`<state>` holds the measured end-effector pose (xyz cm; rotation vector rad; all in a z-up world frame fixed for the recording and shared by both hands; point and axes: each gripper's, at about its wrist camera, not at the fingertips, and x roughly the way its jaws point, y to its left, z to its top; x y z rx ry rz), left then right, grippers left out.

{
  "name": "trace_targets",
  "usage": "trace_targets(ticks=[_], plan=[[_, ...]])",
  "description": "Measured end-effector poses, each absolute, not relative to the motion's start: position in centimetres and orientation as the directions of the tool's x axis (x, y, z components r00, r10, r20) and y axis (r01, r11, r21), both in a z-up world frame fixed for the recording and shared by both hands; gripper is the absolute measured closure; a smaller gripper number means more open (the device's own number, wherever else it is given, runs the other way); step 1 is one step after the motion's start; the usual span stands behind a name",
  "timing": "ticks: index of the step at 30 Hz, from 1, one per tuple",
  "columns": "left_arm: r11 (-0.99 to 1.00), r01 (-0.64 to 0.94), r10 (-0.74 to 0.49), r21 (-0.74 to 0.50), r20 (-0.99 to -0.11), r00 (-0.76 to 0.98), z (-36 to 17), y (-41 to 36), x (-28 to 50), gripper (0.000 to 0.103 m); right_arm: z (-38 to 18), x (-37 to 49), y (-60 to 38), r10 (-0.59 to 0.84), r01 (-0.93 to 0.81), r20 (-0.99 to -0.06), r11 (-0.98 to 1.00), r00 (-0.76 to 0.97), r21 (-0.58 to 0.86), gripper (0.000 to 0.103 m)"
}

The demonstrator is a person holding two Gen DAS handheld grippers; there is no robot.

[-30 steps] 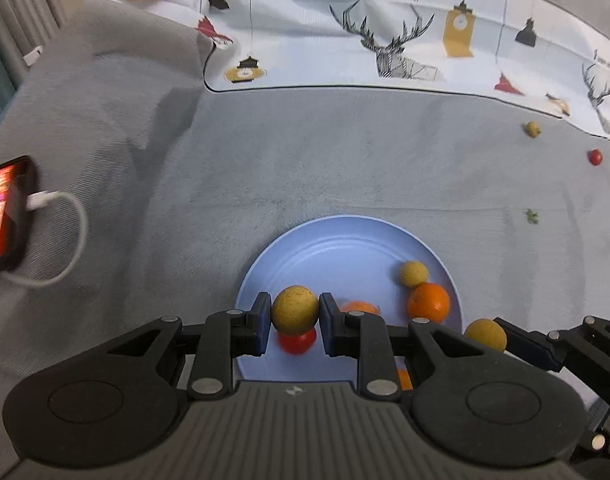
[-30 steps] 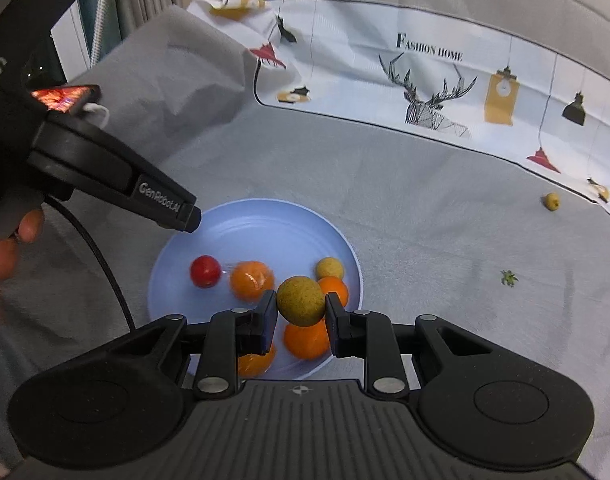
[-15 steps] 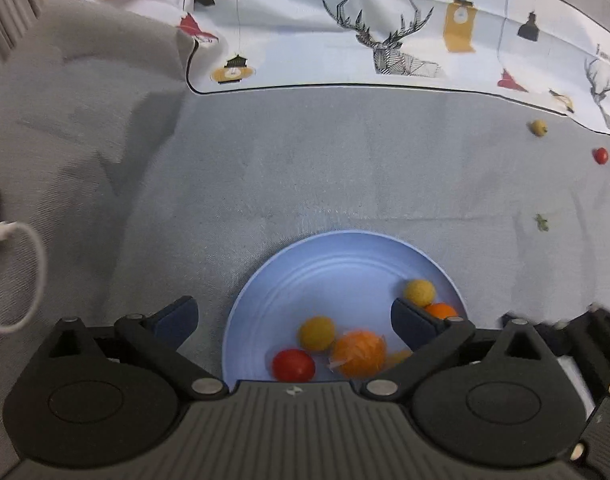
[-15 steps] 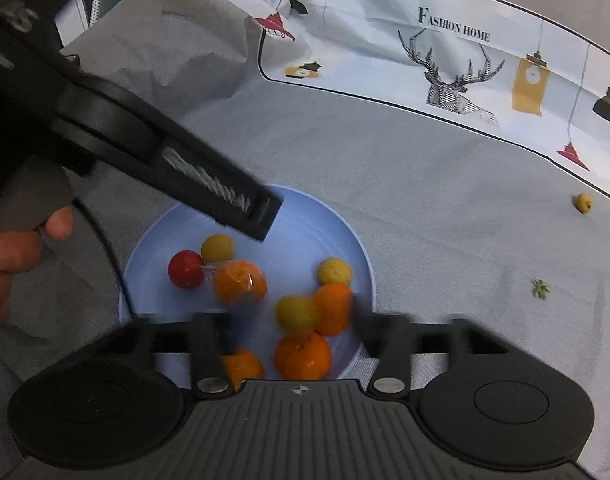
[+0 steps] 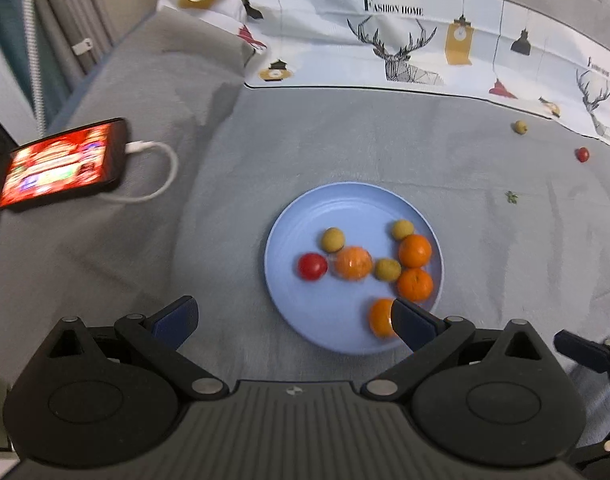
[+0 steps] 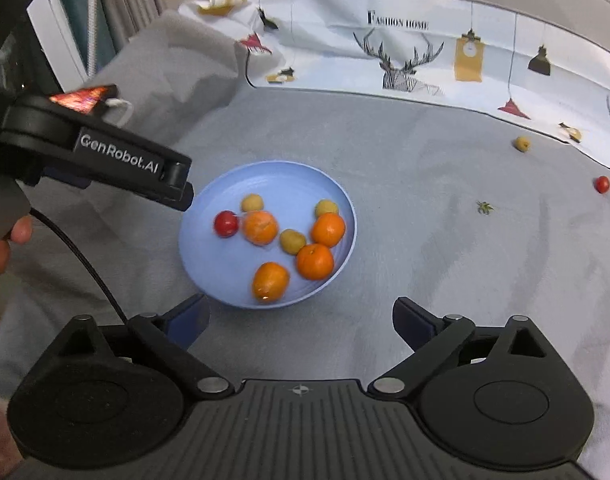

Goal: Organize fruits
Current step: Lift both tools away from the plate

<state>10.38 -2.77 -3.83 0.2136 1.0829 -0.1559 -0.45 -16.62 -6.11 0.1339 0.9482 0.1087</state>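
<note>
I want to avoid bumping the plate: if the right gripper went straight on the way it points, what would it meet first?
Probably the near rim of the blue plate, or the grey cloth just before it; depth is unclear. The right gripper is open and empty.

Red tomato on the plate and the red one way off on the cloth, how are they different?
The red tomato on the plate lies inside the blue plate, beside an orange fruit; the red tomato on the cloth sits alone on the grey cloth, far to the right. The plate one looks bigger, being nearer. Both are round and red.
</note>
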Motion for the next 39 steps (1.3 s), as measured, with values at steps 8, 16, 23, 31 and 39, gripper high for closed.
trace_targets(ticks=[8,16,23,31,39], plan=[[0.976,0.196,-0.018,0.094,-0.863,0.506,-1.0,-0.9,3.5,0.0,-1.5,-6.3,-16.3,0.098,-0.031,-0.711,0.994,0.696,0.107,0.001],[0.974,0.194,-0.01,0.114,-0.839,0.544,0.5,0.5,-2.8,0.0,1.1,-11.4,-16.7,0.095,-0.03,-0.65,0.993,0.754,0.111,0.001],[0.972,0.205,-0.027,0.115,-0.811,0.584,1.8,0.5,-6.0,0.0,2.3,-14.4,-16.6,0.09,-0.029,-0.609,0.994,0.788,0.109,0.001],[0.966,0.229,-0.039,0.124,-0.799,0.599,2.3,-0.2,-6.8,0.0,2.7,-15.9,-16.9,0.067,-0.006,-0.584,0.994,0.809,0.107,0.001],[0.963,0.234,-0.036,0.134,-0.796,0.605,2.5,-0.5,-6.6,0.0,2.2,-15.5,-17.5,0.07,0.008,-0.589,0.992,0.805,0.129,0.001]])
